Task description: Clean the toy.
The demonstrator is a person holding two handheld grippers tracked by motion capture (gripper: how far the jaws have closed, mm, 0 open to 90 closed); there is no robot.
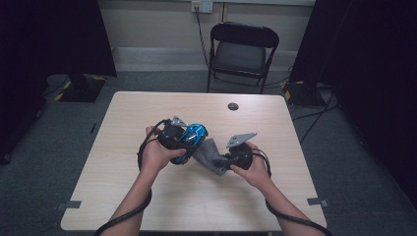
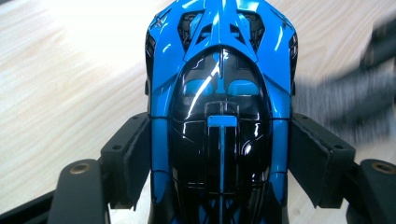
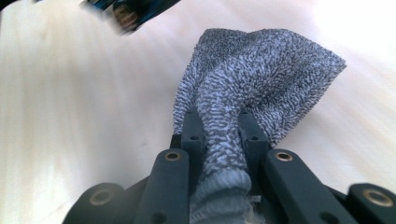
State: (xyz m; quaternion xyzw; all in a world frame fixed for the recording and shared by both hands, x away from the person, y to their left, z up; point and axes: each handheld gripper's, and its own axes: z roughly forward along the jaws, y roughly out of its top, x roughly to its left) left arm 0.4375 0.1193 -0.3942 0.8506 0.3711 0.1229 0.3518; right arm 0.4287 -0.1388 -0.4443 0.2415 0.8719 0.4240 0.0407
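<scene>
A blue and black toy car sits between the jaws of the left gripper, whose pads press on its two sides, so the car is clamped across its body. In the high view the car is held above the middle of the table, a little toward the left edge, with the person's left hand wrapped around the gripper behind it.

Just right of the car, and touching it or very nearly so in the high view, is a grey knitted cloth. The right gripper has its jaws drawn narrow on a bunched part of this cloth, which fans out wider beyond the pads and hangs over the table top. In the high view the right gripper lies low near the table's middle, gripped by the right hand, with its grey plate tilted upward.

Near the far edge of the table is a small dark round spot. Beyond the table stands a black folding chair against the wall, and cables trail from both grippers toward the near edge.
</scene>
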